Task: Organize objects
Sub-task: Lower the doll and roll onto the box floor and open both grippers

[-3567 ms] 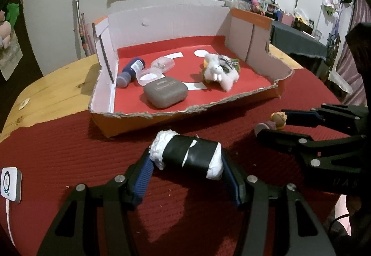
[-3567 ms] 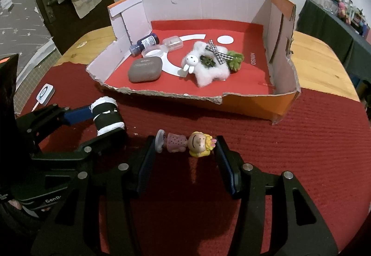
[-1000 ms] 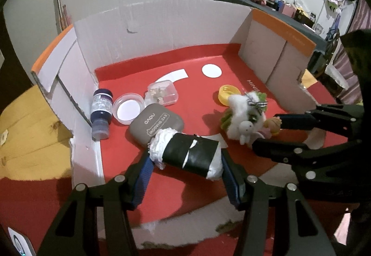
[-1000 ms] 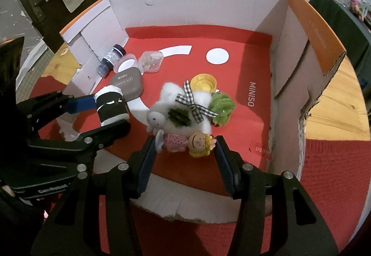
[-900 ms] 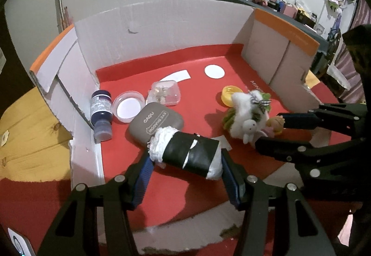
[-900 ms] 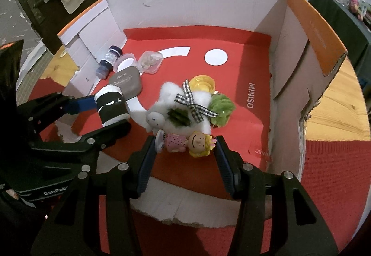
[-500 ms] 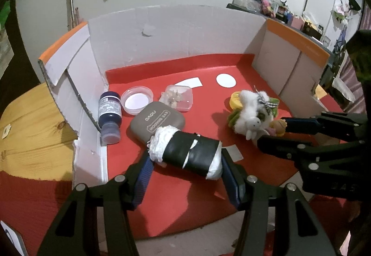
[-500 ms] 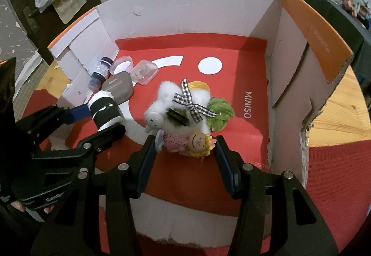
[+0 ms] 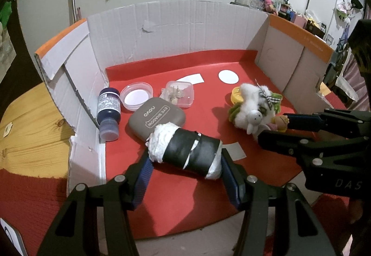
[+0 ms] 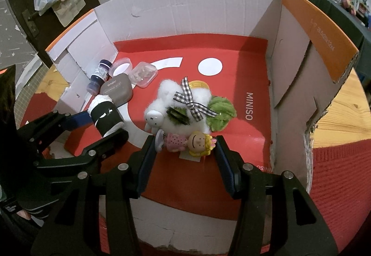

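Pinching a black-and-white wrapped roll [image 9: 185, 151] end to end, the left gripper [image 9: 185, 171] holds it over the red floor of the cardboard box [image 9: 180, 24], jaws closed on its two white ends. The right gripper [image 10: 183, 144] grips a small doll figure [image 10: 185, 140] lengthwise, base against one pad and yellow-haired head against the other, just above the box floor. From the doll, a white plush rabbit [image 10: 167, 105] with a checked bow lies touching it at 12 o'clock, a green tuft at its 3 o'clock side. From the roll, a grey eye-shadow case [image 9: 157, 117] sits at 11 o'clock, a dark blue bottle [image 9: 109, 114] on its side at 10 o'clock by the box wall, with a round clear lid [image 9: 138, 95] and a small clear plastic box [image 9: 178, 93] beyond. The box rests on a desk [image 9: 30, 117] partly under red cloth.
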Motion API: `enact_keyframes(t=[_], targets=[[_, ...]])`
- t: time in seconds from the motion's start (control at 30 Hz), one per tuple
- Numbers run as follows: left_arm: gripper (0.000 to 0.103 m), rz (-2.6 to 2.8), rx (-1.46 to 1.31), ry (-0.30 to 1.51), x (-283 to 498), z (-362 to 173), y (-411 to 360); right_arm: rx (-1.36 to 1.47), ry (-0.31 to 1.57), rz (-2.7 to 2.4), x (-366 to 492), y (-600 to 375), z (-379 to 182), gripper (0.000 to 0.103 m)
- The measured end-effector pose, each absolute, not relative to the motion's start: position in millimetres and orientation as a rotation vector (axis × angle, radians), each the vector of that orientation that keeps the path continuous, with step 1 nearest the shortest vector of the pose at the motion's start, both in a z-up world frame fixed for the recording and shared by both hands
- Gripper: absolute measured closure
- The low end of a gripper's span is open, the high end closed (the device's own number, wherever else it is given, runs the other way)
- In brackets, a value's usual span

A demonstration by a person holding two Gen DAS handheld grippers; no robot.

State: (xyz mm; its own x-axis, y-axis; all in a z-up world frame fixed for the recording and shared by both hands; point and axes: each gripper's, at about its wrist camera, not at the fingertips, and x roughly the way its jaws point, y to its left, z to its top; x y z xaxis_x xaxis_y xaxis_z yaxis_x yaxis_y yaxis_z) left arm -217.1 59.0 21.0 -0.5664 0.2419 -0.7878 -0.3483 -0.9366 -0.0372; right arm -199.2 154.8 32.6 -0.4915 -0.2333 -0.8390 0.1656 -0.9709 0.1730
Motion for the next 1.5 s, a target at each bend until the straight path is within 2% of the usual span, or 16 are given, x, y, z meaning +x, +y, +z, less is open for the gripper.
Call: enact_keyframes(t=[0.4,0.97,1.07,1.17,1.5], targets=[[0.043,2.513,-1.232,0.174,-217.5,20.2,58.8,1.433,-0.104,-2.522,-199.0,154.2,32.9,0.053],[0.038,2.527,-1.198,0.191,-204.3,29.2,60.4,1.387,-0.103,-2.536,-185.4,154.5,43.9,0.047],[0.034,2.532,-1.185,0.198,-200.6,32.3,61.1,1.379,-0.105,-2.54,-182.6,155.2,45.9,0.047],[0.026,2.559,-1.165,0.225,-196.3,35.4,62.0,1.372,-0.11,-2.543,-179.8,155.9,48.0,0.047],[0.024,2.586,-1.162,0.195,-188.8,40.9,54.1,1.342,-0.122,-2.552,-168.9,155.3,55.7,0.04]])
